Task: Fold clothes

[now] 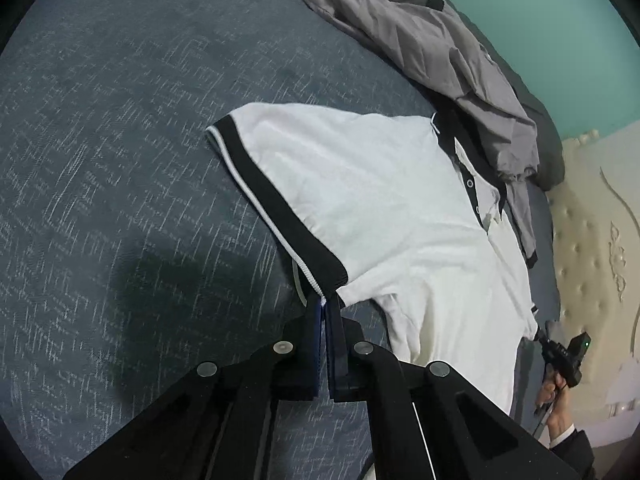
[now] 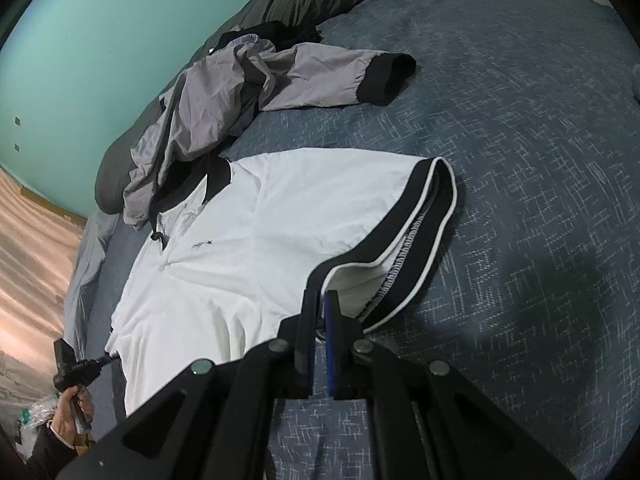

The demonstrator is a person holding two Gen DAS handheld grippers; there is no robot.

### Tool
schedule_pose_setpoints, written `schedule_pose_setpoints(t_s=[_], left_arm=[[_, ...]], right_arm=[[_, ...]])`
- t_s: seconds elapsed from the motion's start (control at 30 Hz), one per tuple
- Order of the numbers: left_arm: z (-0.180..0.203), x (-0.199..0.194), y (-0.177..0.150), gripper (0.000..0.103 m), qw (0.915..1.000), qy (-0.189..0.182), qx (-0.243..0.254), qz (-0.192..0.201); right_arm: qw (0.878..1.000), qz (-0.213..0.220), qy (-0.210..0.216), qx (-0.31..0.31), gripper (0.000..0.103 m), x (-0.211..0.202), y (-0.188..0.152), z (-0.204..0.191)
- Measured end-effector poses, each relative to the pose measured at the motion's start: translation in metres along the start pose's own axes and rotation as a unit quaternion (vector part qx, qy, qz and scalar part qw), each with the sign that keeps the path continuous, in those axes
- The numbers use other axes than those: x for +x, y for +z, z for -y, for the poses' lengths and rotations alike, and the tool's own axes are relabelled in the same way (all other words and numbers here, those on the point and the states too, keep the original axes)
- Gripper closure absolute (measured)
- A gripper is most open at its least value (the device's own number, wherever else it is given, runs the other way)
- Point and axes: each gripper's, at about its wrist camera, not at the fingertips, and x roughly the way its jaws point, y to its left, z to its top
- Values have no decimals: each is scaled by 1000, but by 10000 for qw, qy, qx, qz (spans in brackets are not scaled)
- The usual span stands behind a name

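Observation:
A white polo shirt (image 1: 380, 200) with black collar and black sleeve cuffs lies spread front-up on the bed. In the left wrist view my left gripper (image 1: 325, 308) is shut on the corner of one black cuff. My right gripper (image 1: 540, 334), held in a hand, shows small at the shirt's far edge. In the right wrist view the same shirt (image 2: 260, 232) lies ahead and my right gripper (image 2: 322, 298) is shut on the other sleeve's black cuff, which gapes open. My left gripper (image 2: 112, 356) pinches the shirt's opposite edge at lower left.
A crumpled grey jacket (image 1: 420, 40) with black cuffs lies just beyond the collar, also in the right wrist view as the jacket (image 2: 224, 96). The blue patterned bedcover (image 1: 120, 120) stretches around the shirt. A dark pillow (image 1: 552, 140), a cream tufted headboard (image 1: 580, 240) and a teal wall (image 2: 100, 40) border the bed.

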Motion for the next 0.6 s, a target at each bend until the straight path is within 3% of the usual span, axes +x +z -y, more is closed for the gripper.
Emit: schedule_pose_setpoints(t_s=[0.33, 0.43, 0.53, 0.6], left_arm=[[-13, 13, -3, 101, 9996, 169, -60, -205], [-11, 11, -1, 101, 9998, 123, -111, -146], [-11, 10, 1, 101, 9997, 154, -52, -160], [-10, 12, 2, 101, 9997, 180, -44, -183]], right_arm=[[9994, -267, -218, 77, 100, 10, -15, 19], [9996, -236, -117, 132, 100, 9, -15, 21], [9995, 56, 142, 275, 100, -1, -12, 24], [9995, -138, -7, 267, 100, 6, -13, 27]])
